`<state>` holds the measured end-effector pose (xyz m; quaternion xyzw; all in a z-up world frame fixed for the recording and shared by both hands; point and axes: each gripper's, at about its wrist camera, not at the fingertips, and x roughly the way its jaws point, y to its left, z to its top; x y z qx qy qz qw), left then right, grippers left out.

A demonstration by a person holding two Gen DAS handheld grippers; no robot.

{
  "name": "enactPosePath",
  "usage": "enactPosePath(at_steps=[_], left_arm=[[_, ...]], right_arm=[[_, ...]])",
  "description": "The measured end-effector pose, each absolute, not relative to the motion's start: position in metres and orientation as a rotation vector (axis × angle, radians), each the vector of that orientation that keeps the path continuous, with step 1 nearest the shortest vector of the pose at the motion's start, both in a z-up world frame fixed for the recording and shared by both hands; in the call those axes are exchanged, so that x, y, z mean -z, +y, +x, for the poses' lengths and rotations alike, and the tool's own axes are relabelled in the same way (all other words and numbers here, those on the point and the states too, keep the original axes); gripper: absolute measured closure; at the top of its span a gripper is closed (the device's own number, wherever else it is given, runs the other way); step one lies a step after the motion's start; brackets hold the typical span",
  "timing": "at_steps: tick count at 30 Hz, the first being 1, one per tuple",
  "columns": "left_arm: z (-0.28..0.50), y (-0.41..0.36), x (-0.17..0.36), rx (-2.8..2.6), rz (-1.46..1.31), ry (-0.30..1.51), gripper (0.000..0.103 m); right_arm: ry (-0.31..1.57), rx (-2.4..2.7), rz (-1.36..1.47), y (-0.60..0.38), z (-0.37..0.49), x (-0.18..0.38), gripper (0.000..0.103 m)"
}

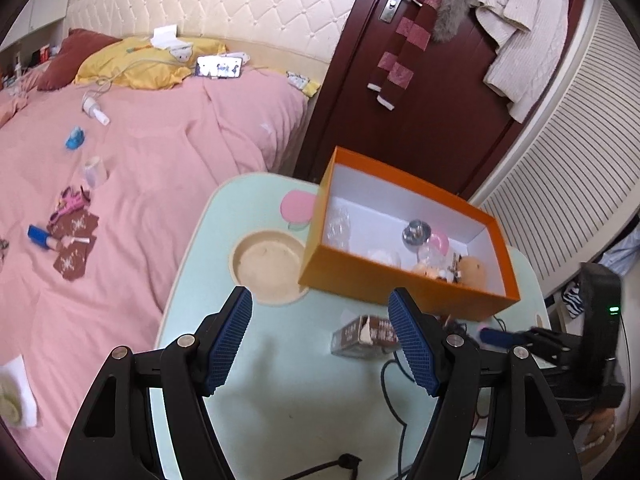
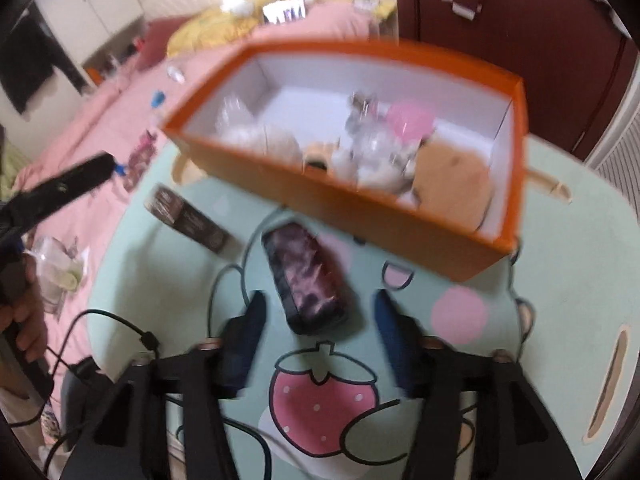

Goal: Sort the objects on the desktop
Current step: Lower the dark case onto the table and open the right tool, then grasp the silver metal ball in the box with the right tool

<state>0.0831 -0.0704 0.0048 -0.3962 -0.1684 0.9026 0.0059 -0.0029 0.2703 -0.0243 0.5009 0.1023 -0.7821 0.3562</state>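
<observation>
An orange box (image 1: 404,286) with a white inside stands on the mint-green lap table (image 1: 280,380) and holds several small items, among them a plush toy and a pink-lidded jar. My left gripper (image 1: 320,344) is open and empty above the table, just left of a small brown carton (image 1: 360,338) lying flat. In the right wrist view the box (image 2: 360,216) is ahead. My right gripper (image 2: 320,344) is open, with a dark purple pouch (image 2: 308,284) lying between and just beyond its fingers. The brown carton (image 2: 188,220) lies to the left.
A round cup recess (image 1: 268,266) sits in the table left of the box. A black cable (image 2: 224,292) runs over the table's near side. A pink bed (image 1: 140,184) with scattered small items lies left. A dark door (image 1: 420,100) and slatted panel are behind.
</observation>
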Motion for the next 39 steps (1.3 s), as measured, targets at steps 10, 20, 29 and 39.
enactPosePath(at_steps=[10,20,29,39], left_arm=[[0.056,-0.076,-0.024,-2.85,-1.182,-0.472,0.032],[0.04,-0.061,-0.023,-2.821,-1.223,-0.393,0.032],[0.023,-0.049,-0.021,-2.813,-1.217,-0.366,0.032],[0.04,-0.074,-0.024,-2.838,-1.181,-0.461,0.032]], right_arm=[[-0.077,2.088,1.414,0.325,-0.06,0.024,0.045],[-0.128,2.041,1.441,0.318,-0.079,0.022,0.05],[-0.018,2.097,1.315,0.283,-0.095,-0.037,0.05],[0.147,2.037,1.409,0.192,-0.137,-0.018,0.051]])
